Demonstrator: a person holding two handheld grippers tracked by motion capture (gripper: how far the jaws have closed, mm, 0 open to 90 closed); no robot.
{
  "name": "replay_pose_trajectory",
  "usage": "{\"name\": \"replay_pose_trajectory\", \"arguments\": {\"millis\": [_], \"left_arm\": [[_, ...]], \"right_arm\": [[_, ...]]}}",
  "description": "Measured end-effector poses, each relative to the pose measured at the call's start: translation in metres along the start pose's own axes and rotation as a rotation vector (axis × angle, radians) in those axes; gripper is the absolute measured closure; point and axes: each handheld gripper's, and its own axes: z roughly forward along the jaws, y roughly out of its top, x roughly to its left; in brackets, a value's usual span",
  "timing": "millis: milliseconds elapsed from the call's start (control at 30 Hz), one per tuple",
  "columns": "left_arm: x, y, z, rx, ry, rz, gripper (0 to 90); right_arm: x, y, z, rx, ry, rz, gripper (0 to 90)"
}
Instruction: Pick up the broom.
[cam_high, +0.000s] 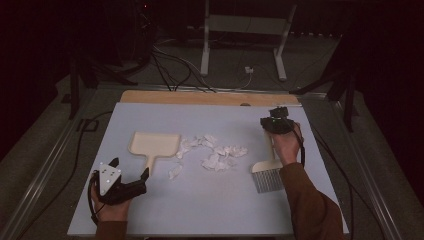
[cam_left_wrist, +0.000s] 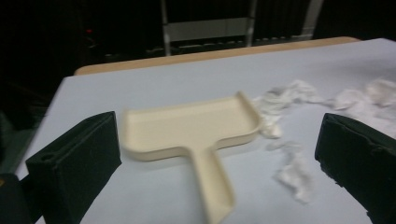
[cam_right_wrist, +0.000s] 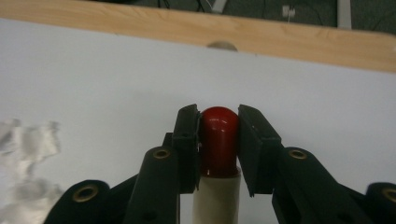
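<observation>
A cream dustpan (cam_high: 154, 144) lies flat on the pale blue table (cam_high: 200, 210), its handle pointing toward the near edge. My left gripper (cam_high: 131, 166) is open beside that handle; in the left gripper view the dustpan (cam_left_wrist: 187, 128) lies between and beyond the wide black jaws. Crumpled white paper scraps (cam_high: 212, 152) are strewn to the right of the pan. My right gripper (cam_right_wrist: 217, 122) is shut on the red tip (cam_right_wrist: 218, 135) of a brush's cream handle (cam_right_wrist: 215, 200). The brush head with grey bristles (cam_high: 267, 179) sits below the right hand.
A wooden strip (cam_high: 200, 97) runs along the table's far edge. Beyond it stand a white metal frame (cam_high: 245, 30) and floor cables (cam_high: 170, 65). More scraps (cam_left_wrist: 289, 172) lie close to the dustpan handle.
</observation>
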Motion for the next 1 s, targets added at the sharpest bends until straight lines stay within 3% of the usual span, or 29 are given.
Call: {"name": "replay_pose_trajectory", "arguments": {"millis": [233,467,667,867,1000], "left_arm": [[-0.027,0.01,0.012,0.006,-0.081,0.041,0.9],[-0.06,0.017,0.032,0.011,-0.193,0.022,0.9],[-0.095,0.022,0.055,0.032,-0.285,0.038,0.9],[-0.122,0.027,0.08,0.081,-0.376,0.034,2.5],[-0.142,0.029,0.095,0.113,-0.418,0.052,3.5]], "right_arm": [[0.006,0.001,-0.037,-0.094,0.05,-0.023,71.0],[0.013,0.002,-0.064,-0.164,0.089,-0.039,71.0],[0.023,0.002,-0.078,-0.203,0.122,-0.049,71.1],[0.036,0.0,-0.091,-0.235,0.158,-0.073,71.1],[0.046,-0.001,-0.093,-0.242,0.173,-0.089,71.2]]}}
